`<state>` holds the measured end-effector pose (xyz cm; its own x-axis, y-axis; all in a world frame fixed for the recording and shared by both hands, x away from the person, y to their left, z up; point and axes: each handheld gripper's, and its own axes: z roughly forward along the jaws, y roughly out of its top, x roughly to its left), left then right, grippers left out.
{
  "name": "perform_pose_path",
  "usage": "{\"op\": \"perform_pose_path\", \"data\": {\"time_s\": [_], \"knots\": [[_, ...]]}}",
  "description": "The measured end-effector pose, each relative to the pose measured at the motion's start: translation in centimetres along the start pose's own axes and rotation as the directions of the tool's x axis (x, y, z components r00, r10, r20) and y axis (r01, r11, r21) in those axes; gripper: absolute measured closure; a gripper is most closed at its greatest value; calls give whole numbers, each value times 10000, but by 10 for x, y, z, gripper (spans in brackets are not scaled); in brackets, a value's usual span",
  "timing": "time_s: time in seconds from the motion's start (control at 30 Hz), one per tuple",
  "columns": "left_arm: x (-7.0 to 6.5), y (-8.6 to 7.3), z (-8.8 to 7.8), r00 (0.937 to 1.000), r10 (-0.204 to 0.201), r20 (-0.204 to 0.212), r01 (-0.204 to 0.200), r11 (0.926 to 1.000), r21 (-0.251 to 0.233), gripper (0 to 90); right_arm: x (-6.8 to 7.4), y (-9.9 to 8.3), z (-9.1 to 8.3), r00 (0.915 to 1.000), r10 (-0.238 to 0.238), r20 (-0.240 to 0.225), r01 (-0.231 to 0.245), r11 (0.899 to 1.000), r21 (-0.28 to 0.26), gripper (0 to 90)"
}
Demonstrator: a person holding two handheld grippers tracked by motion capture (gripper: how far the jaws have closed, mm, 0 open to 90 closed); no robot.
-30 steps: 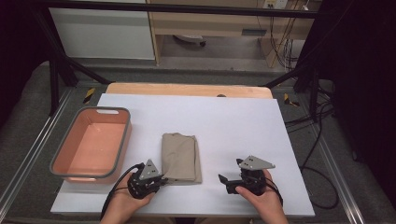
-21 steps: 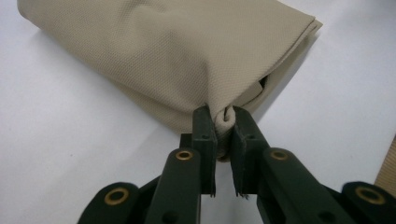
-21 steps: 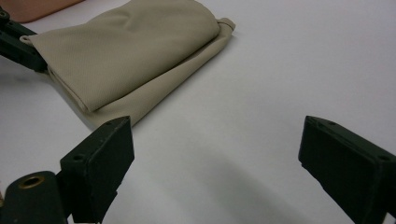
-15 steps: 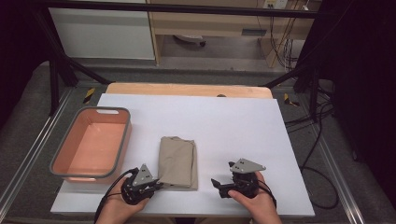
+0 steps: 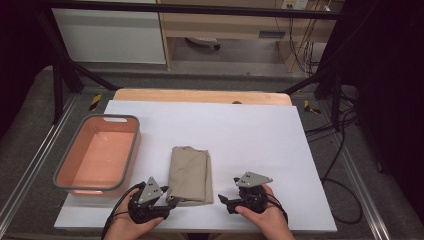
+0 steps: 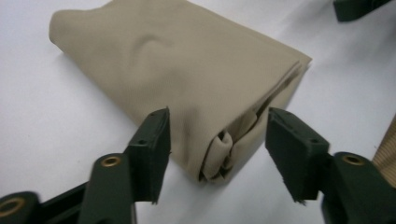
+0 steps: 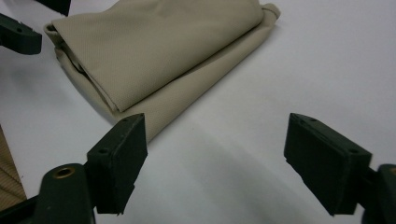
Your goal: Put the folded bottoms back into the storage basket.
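Text on the folded cloth (image 6: 187, 70): none I can read; plain beige weave between my fingers.
Text on the pink basin (image 5: 97, 155), left of the cloth: none I can read.
Text on the white table sheet (image 5: 240, 130) under the cloth: none, it is blank.
Marks on my left gripper (image 6: 217, 149): none I can read.
Marks on my right gripper (image 7: 215, 163): none I can read.
Label on the shelf (image 5: 272, 35) far beyond the cloth: a pale strip, too small for me to read.
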<state>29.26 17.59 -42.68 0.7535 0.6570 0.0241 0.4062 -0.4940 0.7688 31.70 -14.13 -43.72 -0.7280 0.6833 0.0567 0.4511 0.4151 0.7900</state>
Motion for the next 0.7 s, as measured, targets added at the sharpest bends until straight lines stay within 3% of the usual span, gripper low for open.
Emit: {"op": "perform_pose_path", "data": {"time_s": [0.17, 0.43, 0.5, 0.57, 0.7], "knots": [[-1, 4, 0, 9998, -79, -188, 72, 9994, -336, 294, 10, 2, 13, 9990, -226, -397, 237, 9994, 262, 316], [3, 9, -1, 9979, -345, -551, 298, 9961, -827, 262, 27, 3, 36, 9922, -801, -951, 874, 9933, 756, 441], [5, 9, -1, 9972, -398, -632, 342, 9956, -875, 257, 31, 3, 41, 9912, -906, -964, 968, 9934, 614, 470], [6, 10, -1, 9966, -490, -668, 428, 9950, -906, 252, 34, 3, 44, 9887, -1256, -819, 1296, 9906, 449, 565], [9, 10, -2, 9952, -589, -778, 515, 9942, -946, 241, 35, 2, 43, 9834, -1475, -1057, 1516, 9879, 322, 776]]}}
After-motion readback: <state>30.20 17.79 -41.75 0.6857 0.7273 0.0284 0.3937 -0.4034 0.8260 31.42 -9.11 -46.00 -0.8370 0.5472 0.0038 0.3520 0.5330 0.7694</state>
